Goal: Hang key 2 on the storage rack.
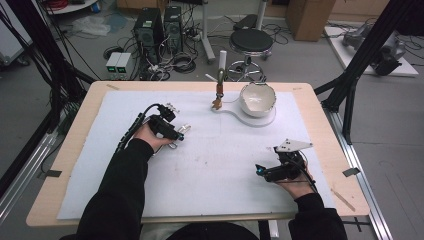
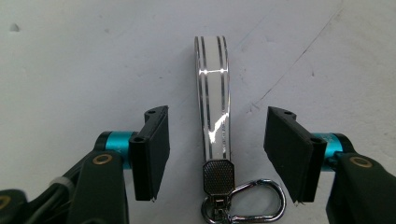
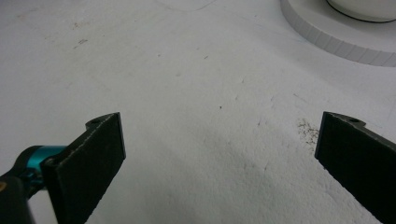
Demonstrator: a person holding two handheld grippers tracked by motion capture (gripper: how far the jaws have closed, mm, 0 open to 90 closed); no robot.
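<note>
A key strap [image 2: 213, 93], white with dark stripes, lies flat on the white mat [image 2: 70, 60]. A metal clasp [image 2: 217, 176] and a snap hook [image 2: 261, 200] sit at its near end. My left gripper [image 2: 218, 116] points down over it, one jaw on each side of the strap, and the pads stand clear of it. In the high view the left gripper [image 1: 179, 134] is at the mat's left middle, with a glint of the strap [image 1: 185, 128] beside it. My right gripper [image 3: 224, 120] is open over bare mat, and the high view has the right gripper [image 1: 260, 171] at the front right.
A white bowl [image 1: 257, 98] stands on a white base plate [image 1: 240, 117] at the back centre. The base plate's rim [image 3: 327, 32] is ahead of the right gripper. A small post with a brown tip [image 1: 218, 95] rises left of the bowl. The wooden table edge [image 1: 65, 150] frames the mat.
</note>
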